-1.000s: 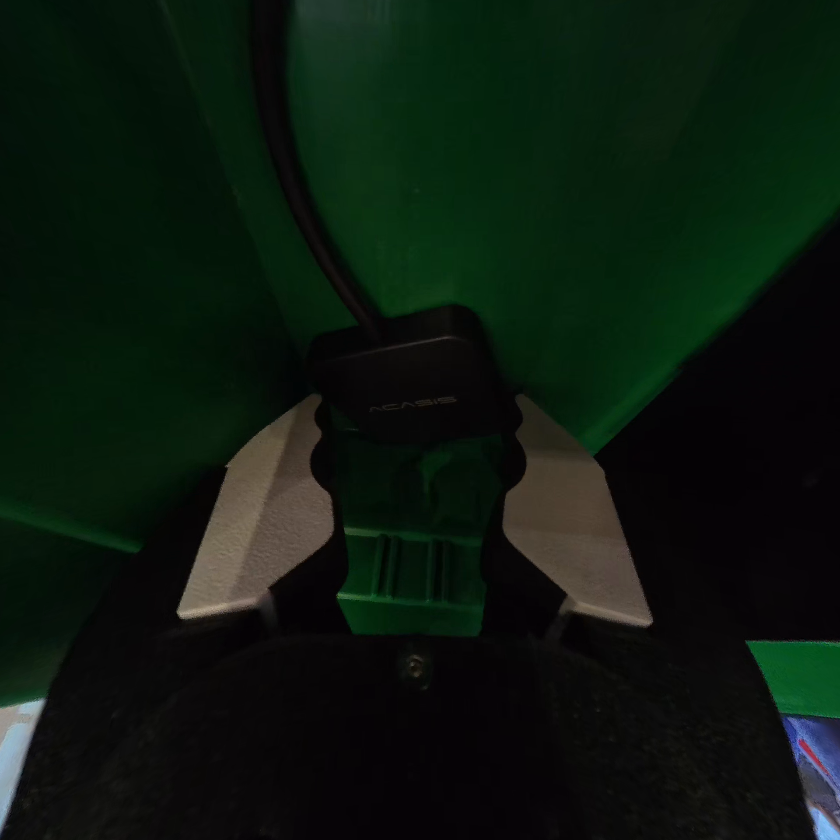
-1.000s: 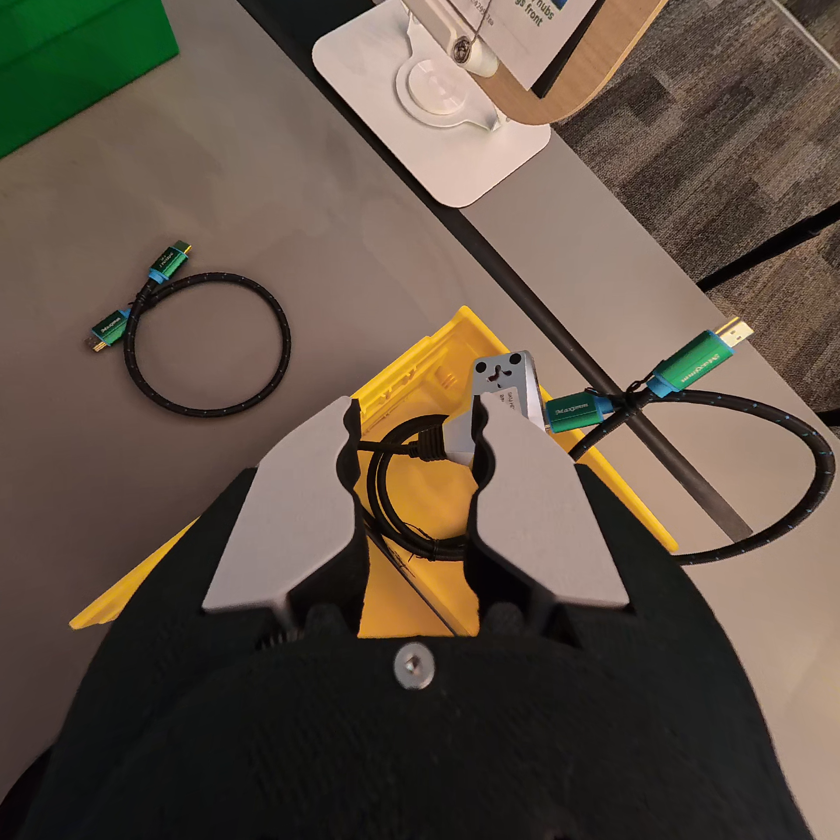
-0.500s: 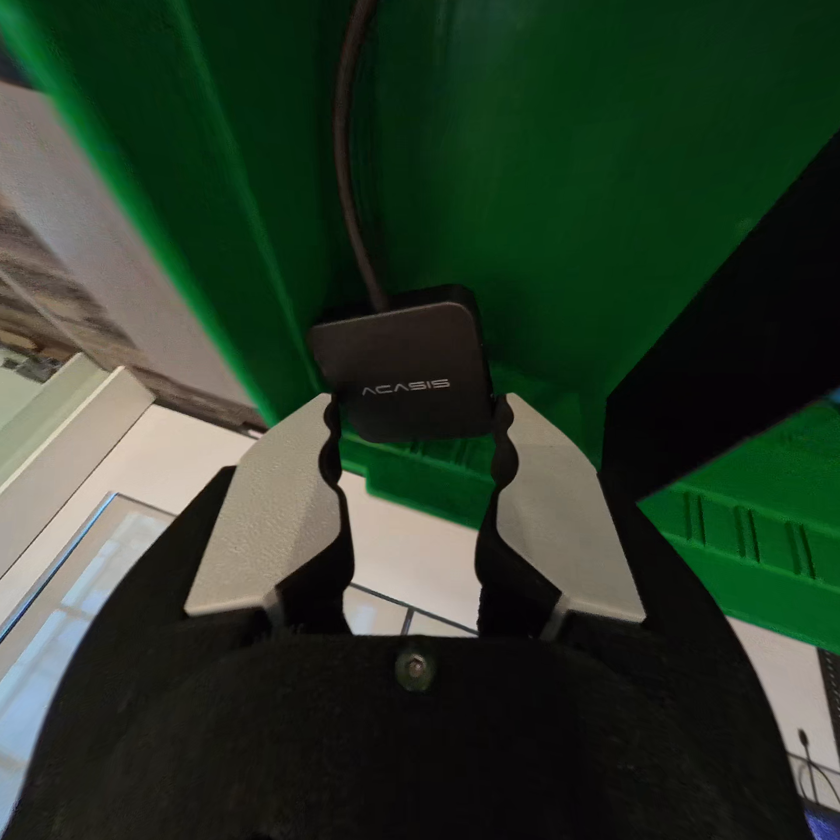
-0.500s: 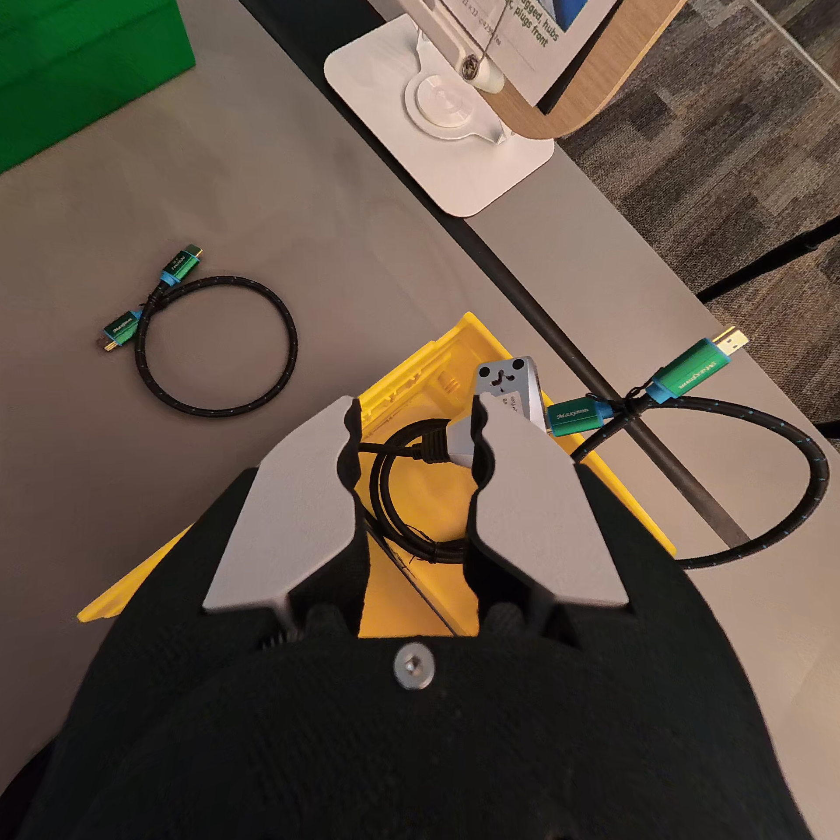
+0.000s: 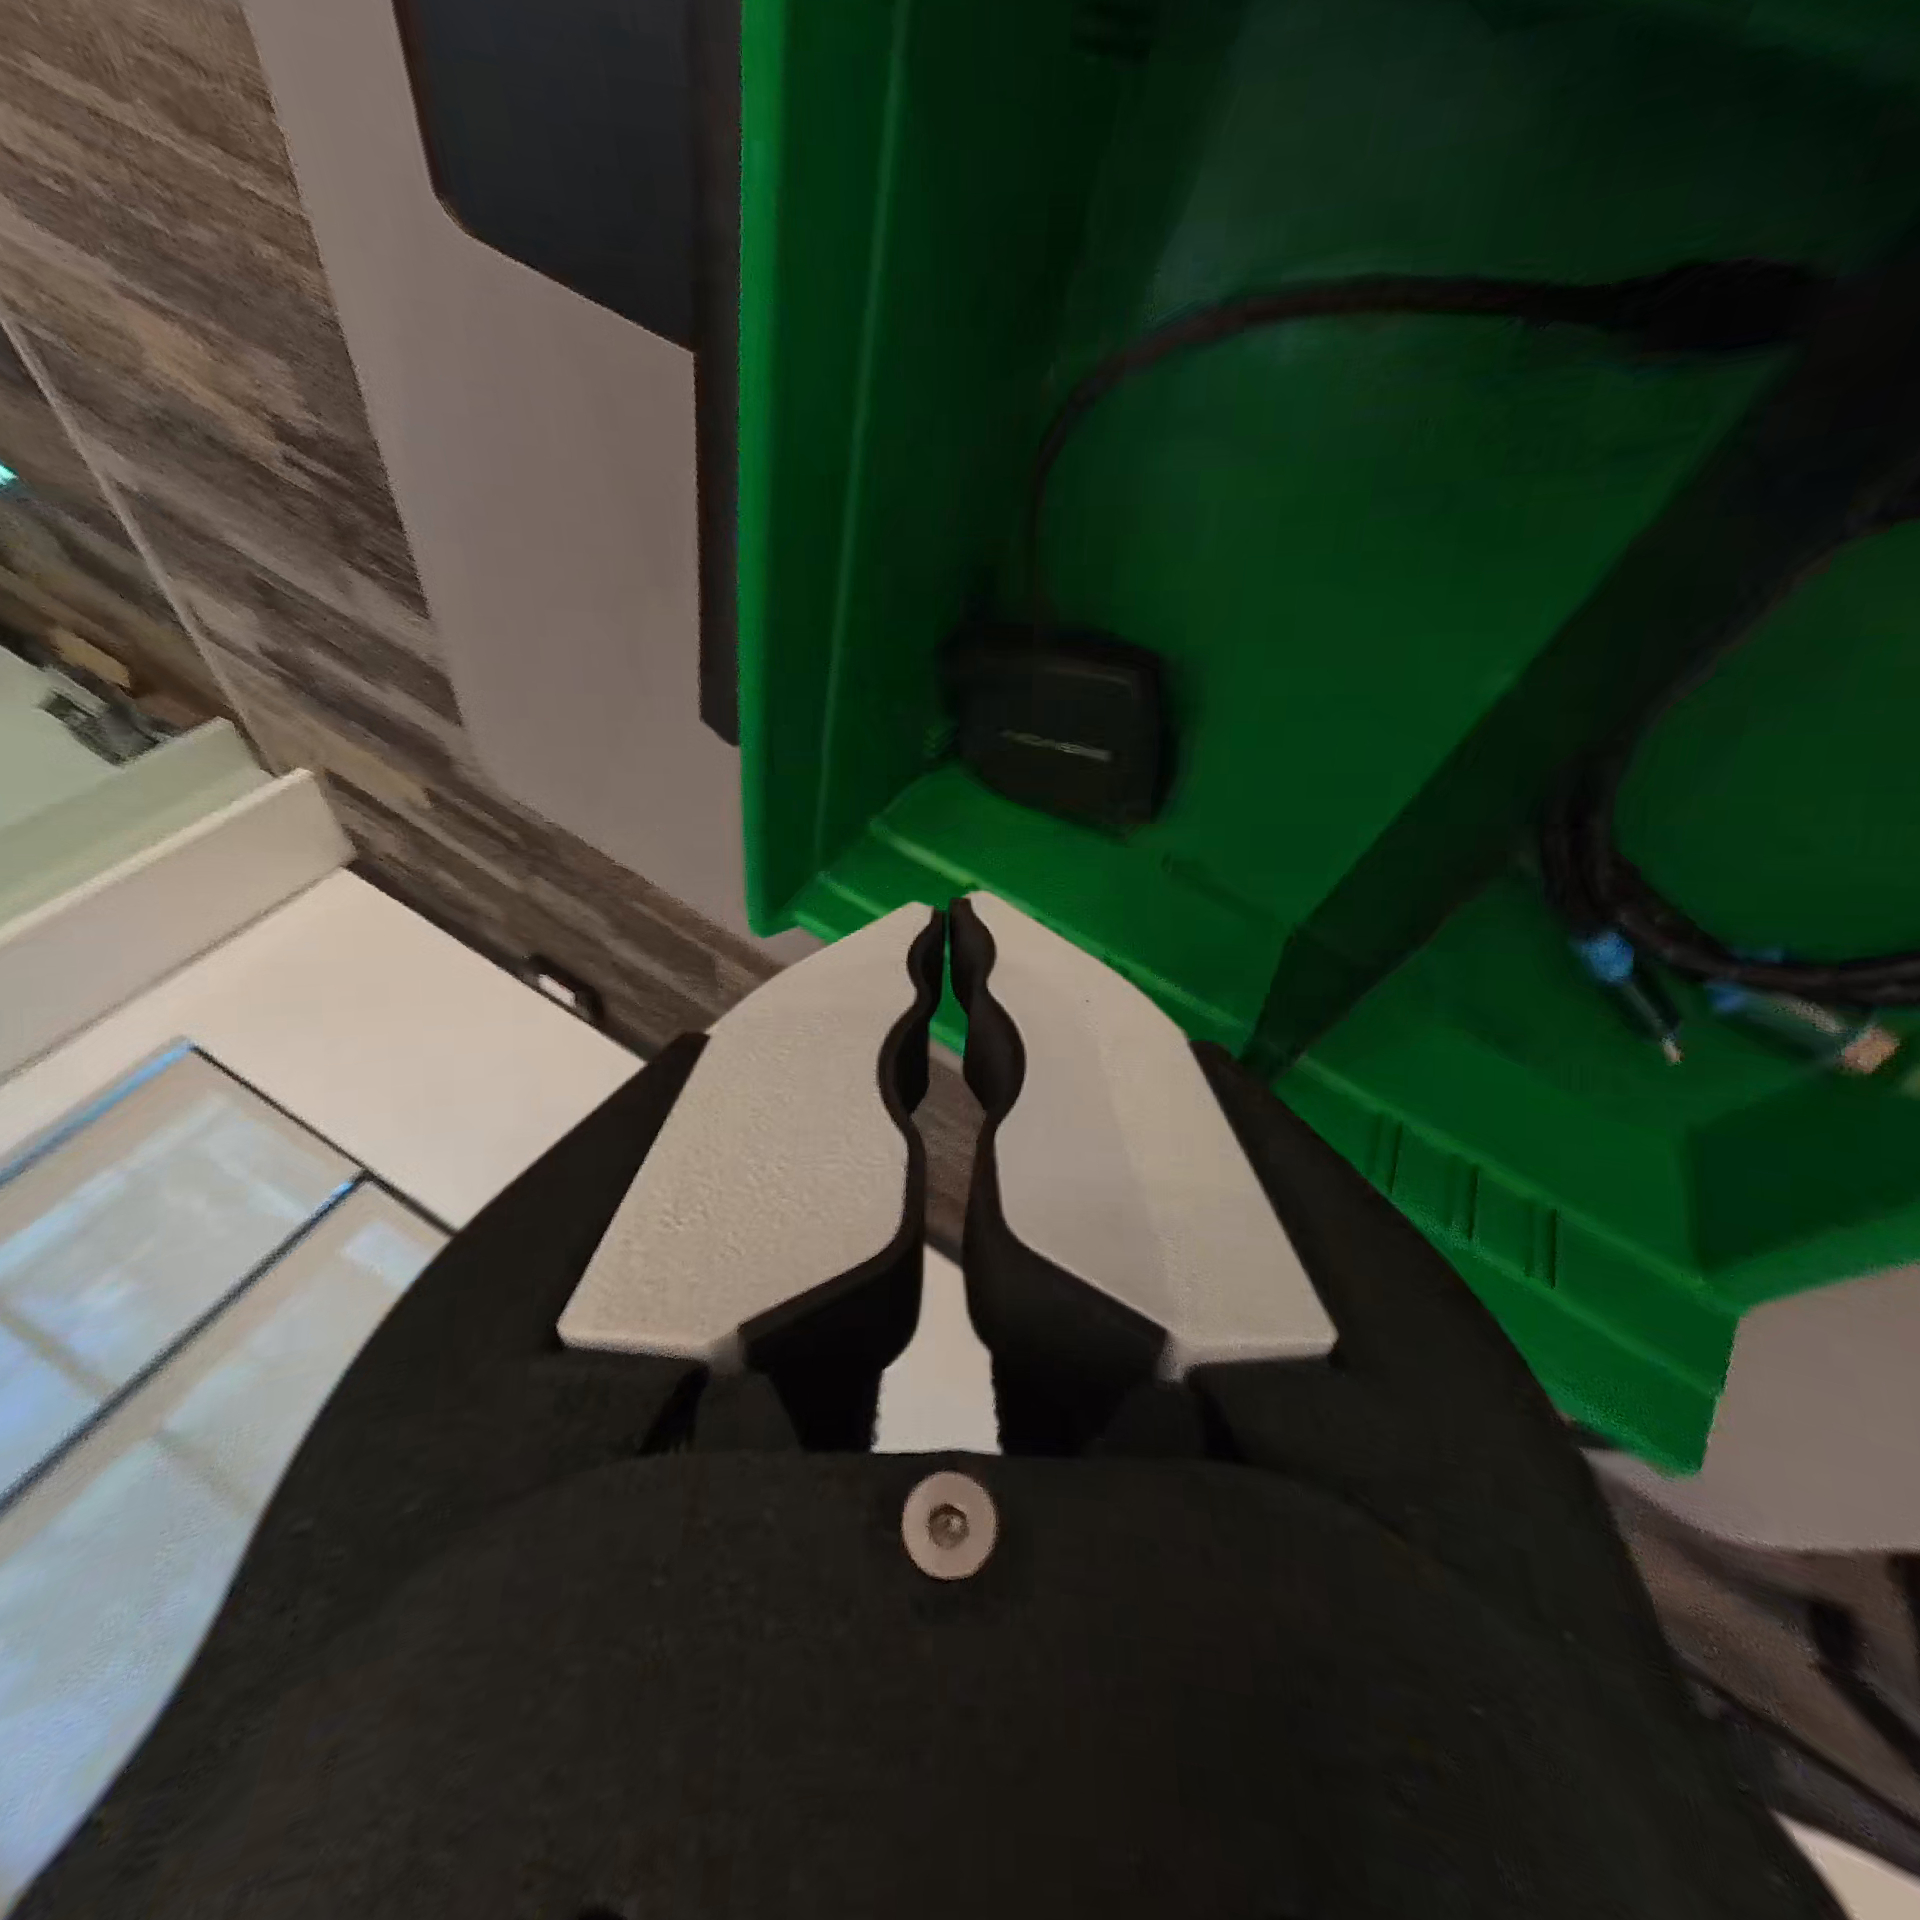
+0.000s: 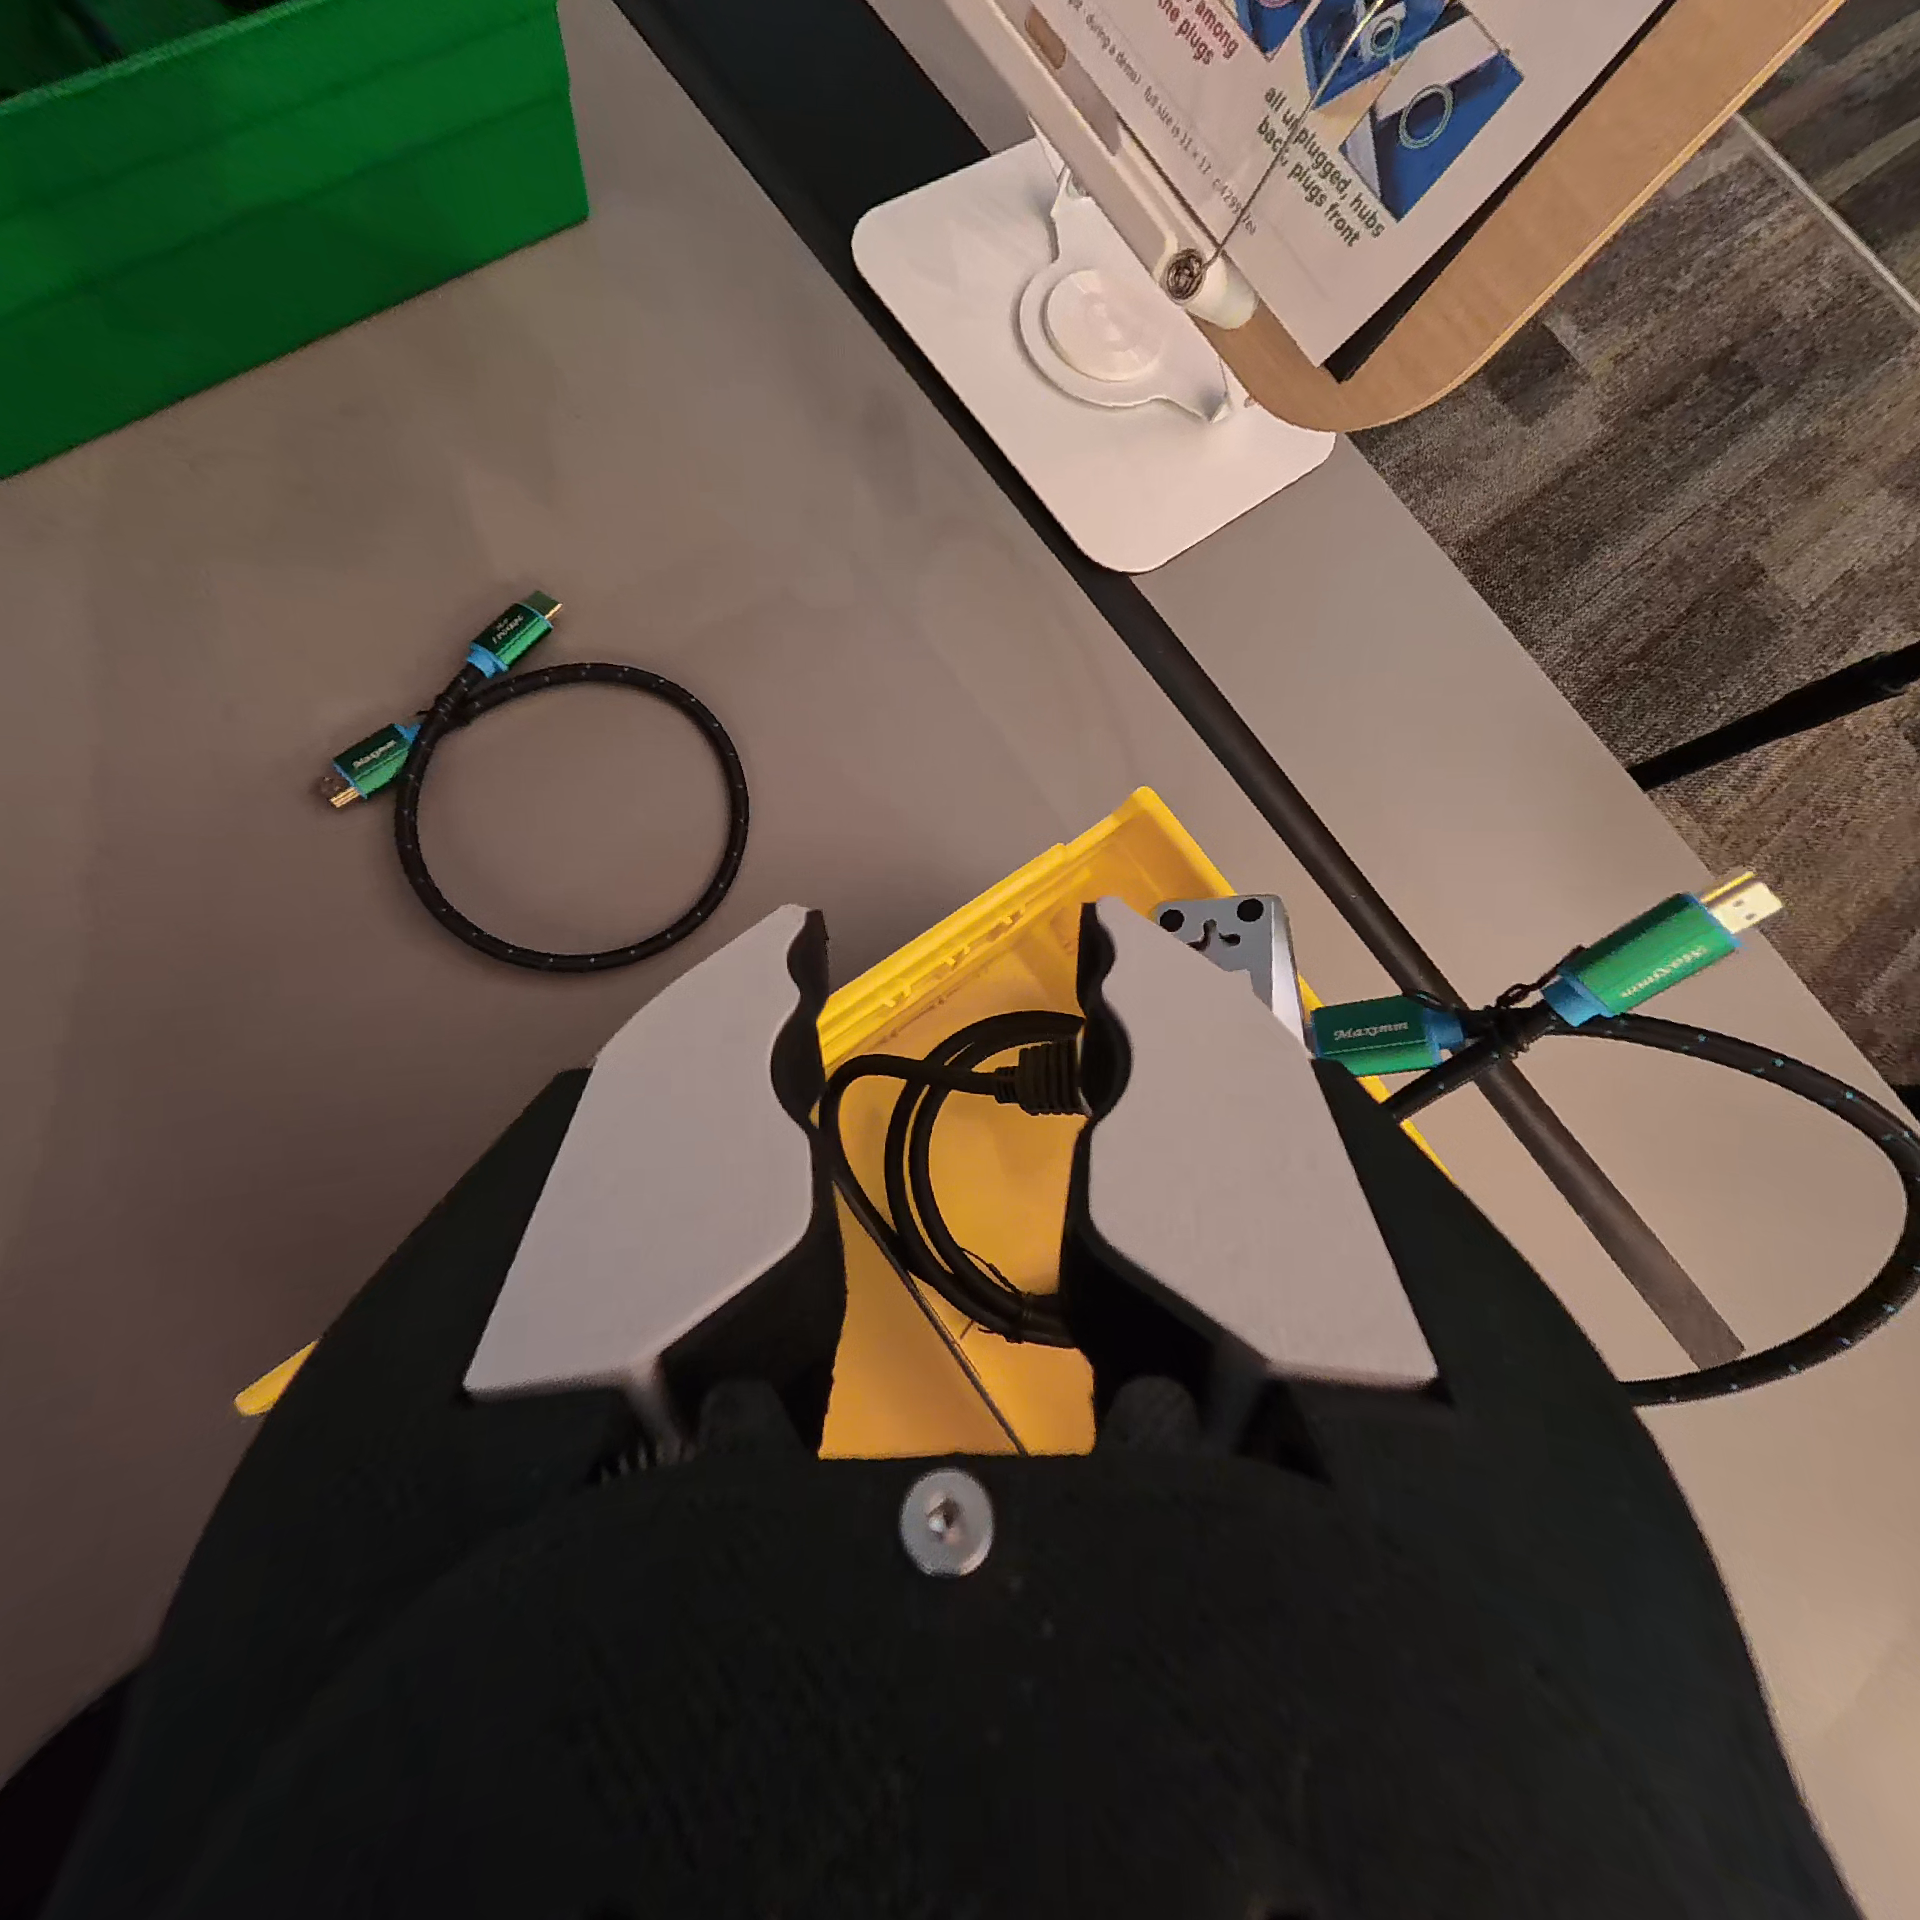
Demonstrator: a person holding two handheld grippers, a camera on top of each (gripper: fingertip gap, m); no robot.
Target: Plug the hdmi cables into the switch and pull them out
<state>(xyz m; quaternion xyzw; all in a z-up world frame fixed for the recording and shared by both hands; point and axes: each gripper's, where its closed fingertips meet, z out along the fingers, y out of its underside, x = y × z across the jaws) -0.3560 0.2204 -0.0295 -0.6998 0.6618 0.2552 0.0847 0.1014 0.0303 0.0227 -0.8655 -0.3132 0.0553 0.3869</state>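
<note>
In the left wrist view my left gripper [image 5: 945, 914] is shut and empty, just outside the rim of a green bin [image 5: 831, 520]. A black square switch [image 5: 1060, 727] with a thin black lead lies in the bin's corner, apart from the gripper. In the right wrist view my right gripper [image 6: 951, 925] is open above a yellow bin [image 6: 966, 914]. A grey switch [image 6: 1231, 935] and its coiled black lead [image 6: 914, 1153] lie in the yellow bin. A green-plugged HDMI cable [image 6: 1371, 1034] meets the grey switch's side. A second HDMI cable [image 6: 571, 810] lies coiled on the table.
The green bin's other compartment holds more cables [image 5: 1714, 956]. In the right wrist view the green bin [image 6: 260, 208] stands at the far left of the grey table [image 6: 727, 468]. A white stand [image 6: 1091, 343] with a sign board stands behind. Carpet floor lies to the right. About 50 centimeters separates my left fingertips from my right. To reach the grey switch [image 6: 1231, 935] in a straight line is about 10 centimeters for my right fingers, about 55 centimeters for my left.
My left gripper has let go of the black switch, drawn back out of the green bin and shut. The right gripper has stayed open over the yellow bin, shifting only slightly.
</note>
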